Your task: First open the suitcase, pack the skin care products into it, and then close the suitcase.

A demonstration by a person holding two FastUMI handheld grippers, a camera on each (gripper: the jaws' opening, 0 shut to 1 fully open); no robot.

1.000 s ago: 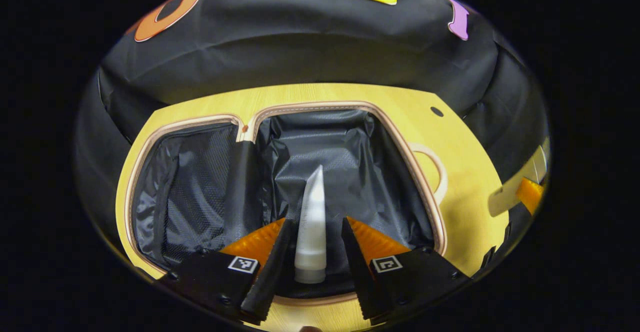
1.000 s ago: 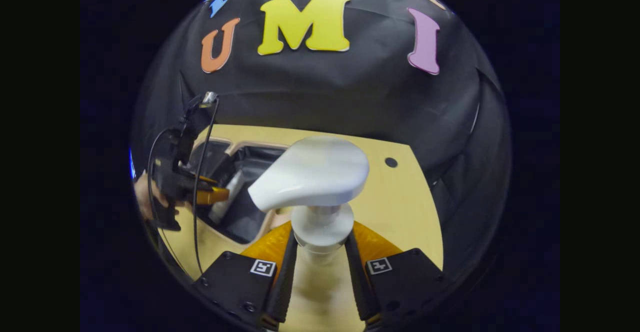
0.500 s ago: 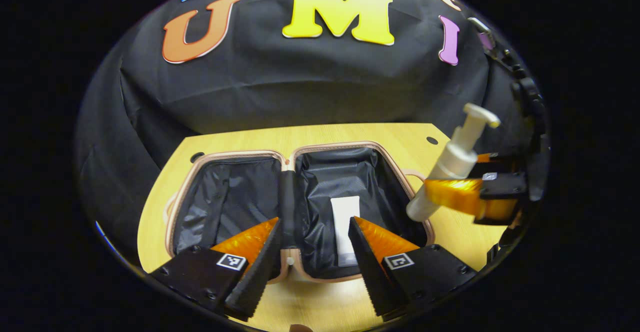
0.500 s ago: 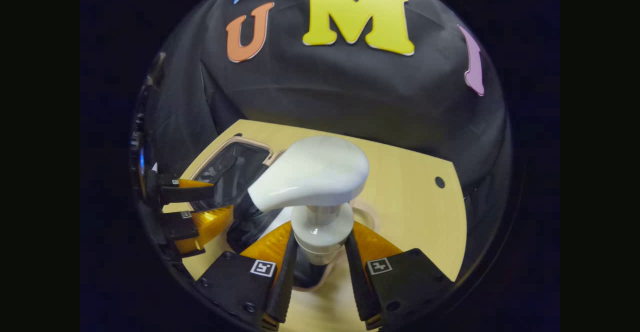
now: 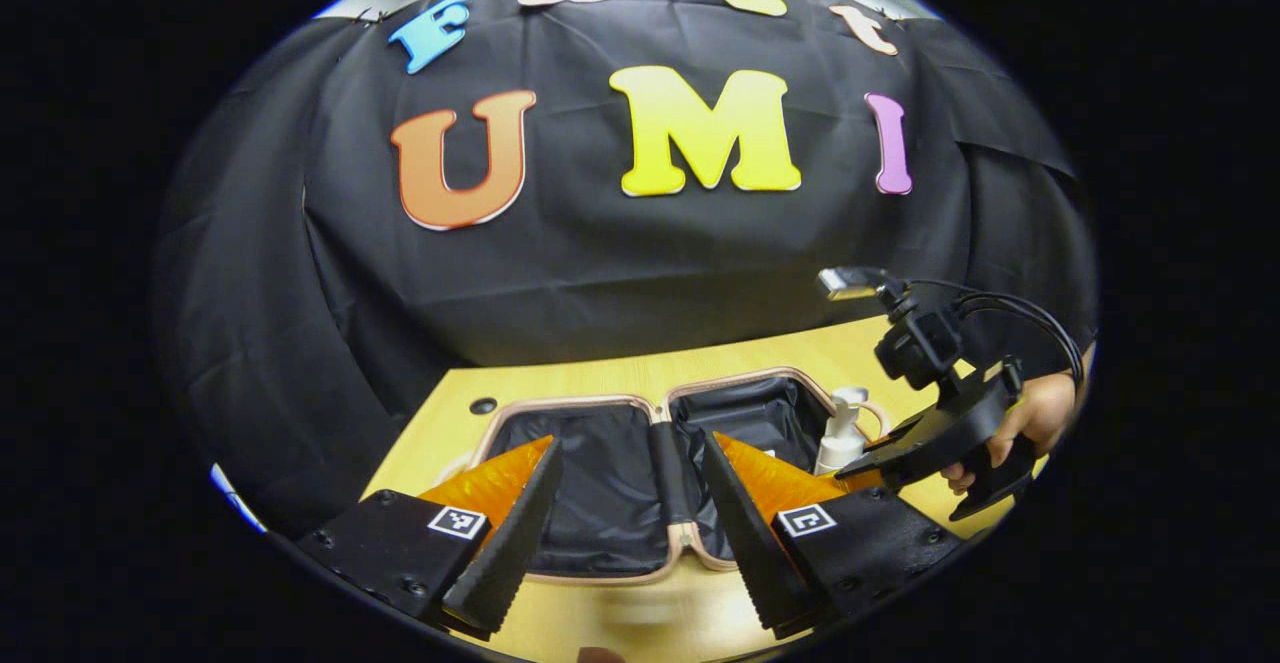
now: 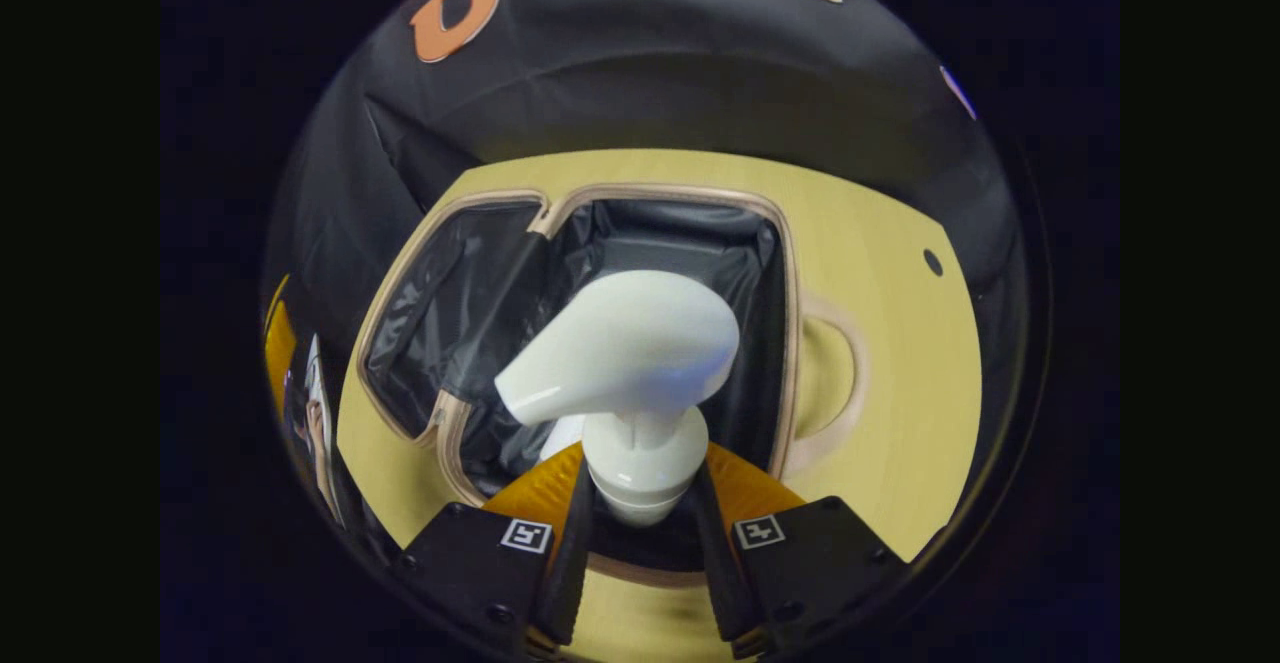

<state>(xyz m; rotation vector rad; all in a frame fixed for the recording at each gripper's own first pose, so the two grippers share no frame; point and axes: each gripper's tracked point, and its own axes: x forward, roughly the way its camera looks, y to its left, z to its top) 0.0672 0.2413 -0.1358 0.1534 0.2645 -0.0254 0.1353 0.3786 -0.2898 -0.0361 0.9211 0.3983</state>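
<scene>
1. Suitcase (image 5: 600, 488) lies open on the table (image 6: 900, 363), both halves flat.
2. Right gripper (image 6: 640, 533) clamps the pump bottle (image 6: 625, 353) at its neck, over the suitcase's right half.
3. Left gripper (image 5: 625, 523) is spread wide, holding nothing, near the suitcase's front edge.

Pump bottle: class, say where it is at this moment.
In the right gripper view the pump bottle sits in the right claw, over the open suitcase's right half. In the left gripper view it is at the case's right edge.
</scene>
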